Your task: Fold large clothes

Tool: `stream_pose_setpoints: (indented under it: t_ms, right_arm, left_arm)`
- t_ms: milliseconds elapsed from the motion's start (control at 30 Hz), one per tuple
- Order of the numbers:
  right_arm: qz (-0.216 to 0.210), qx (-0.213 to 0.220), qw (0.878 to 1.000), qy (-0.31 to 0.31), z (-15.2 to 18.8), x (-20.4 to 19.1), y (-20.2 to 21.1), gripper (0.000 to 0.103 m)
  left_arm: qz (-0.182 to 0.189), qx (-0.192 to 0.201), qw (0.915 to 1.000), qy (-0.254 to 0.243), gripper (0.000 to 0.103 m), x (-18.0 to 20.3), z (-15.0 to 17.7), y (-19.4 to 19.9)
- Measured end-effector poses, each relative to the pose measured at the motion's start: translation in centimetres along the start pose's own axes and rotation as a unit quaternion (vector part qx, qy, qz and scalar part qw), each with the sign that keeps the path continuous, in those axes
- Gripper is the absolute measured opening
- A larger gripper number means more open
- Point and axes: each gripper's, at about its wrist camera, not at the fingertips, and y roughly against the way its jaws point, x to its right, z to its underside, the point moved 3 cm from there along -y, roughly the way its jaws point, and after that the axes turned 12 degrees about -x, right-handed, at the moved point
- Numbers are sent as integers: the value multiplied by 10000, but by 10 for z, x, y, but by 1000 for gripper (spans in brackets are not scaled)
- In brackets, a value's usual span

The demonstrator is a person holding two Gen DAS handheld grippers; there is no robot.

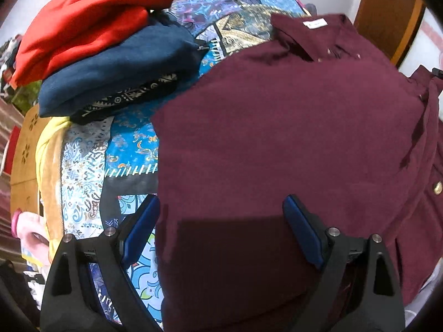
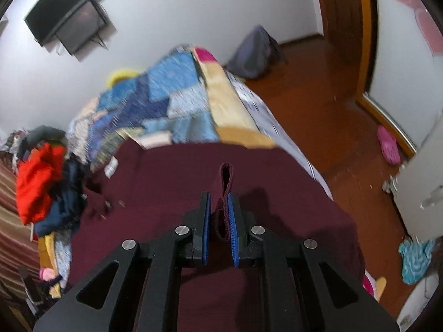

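A large maroon shirt (image 1: 277,116) lies spread on a bed with a blue patchwork cover (image 1: 130,149); its collar and white label point to the far side. My left gripper (image 1: 221,215) is open, low over the shirt's near left edge, holding nothing. In the right wrist view the shirt (image 2: 166,182) covers the bed's near end. My right gripper (image 2: 219,202) is shut on a pinched fold of the maroon fabric, which sticks up between the blue pads.
A pile of folded clothes, red (image 1: 83,25) over navy (image 1: 116,74), sits at the bed's far left, also in the right wrist view (image 2: 38,182). A wooden floor (image 2: 332,127), a grey bag (image 2: 254,52) and a doorway lie right of the bed.
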Motion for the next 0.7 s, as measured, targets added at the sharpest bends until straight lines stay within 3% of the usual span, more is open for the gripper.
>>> stream_pose_setpoints:
  t_ms: [167,400,567,700]
  right_arm:
    - [620,-171,9979,99,15,18,-8,17]
    - [585,-309,9978,-25,21,37,2,24]
    - [510,-27,9986,-123,17,43,25,53]
    - [422,259,9985,-218,14,50,49,57]
  left_arm:
    - [65,-62,9999,78,91,-1,-1,-1]
    - [-22,-5,9999,119,91,1,-4,9]
    - [-116,324,9994,83,91,6,-17,33]
    - [-101,680,9976,97,91,12,-33,58]
